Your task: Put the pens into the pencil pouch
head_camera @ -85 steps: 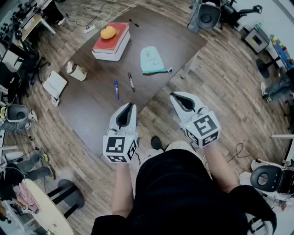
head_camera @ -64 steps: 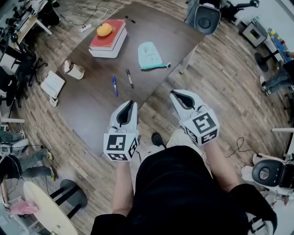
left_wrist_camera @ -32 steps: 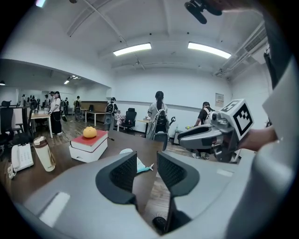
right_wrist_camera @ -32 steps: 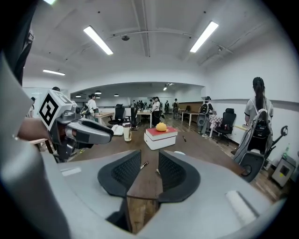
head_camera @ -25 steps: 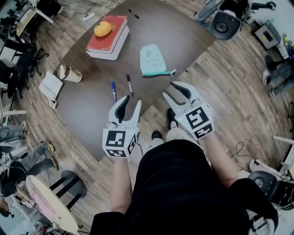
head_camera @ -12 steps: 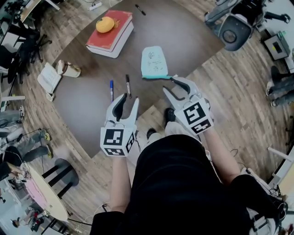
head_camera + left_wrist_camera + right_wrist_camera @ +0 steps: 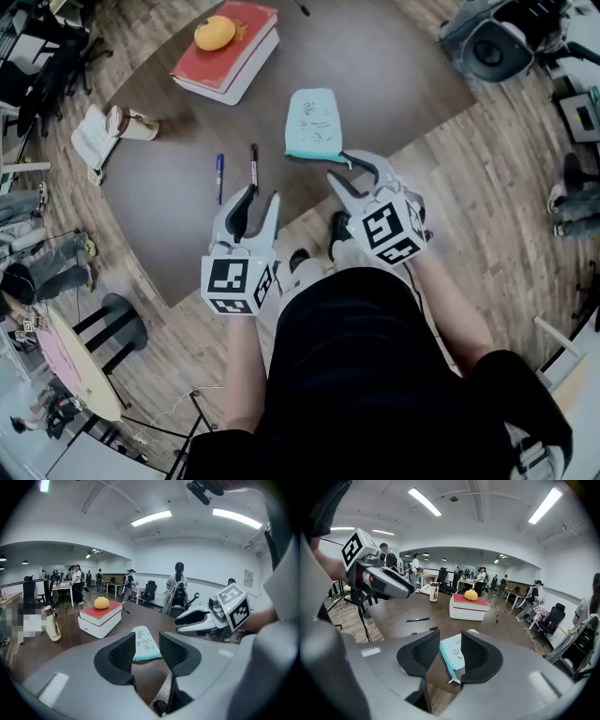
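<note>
Left gripper point(image 7: 260, 199) and right gripper point(image 7: 344, 170) hang empty, jaws apart. The right one hides the near corner of the pouch point(image 7: 313, 122). A blue pen point(image 7: 219, 177) and a black pen point(image 7: 253, 166) lie left of it on the table point(image 7: 384, 66).

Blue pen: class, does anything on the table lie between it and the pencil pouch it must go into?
Only the black pen: it lies flat on the table, beside the blue pen, on the side toward the pencil pouch. Lifting the blue pen should clear it.
</note>
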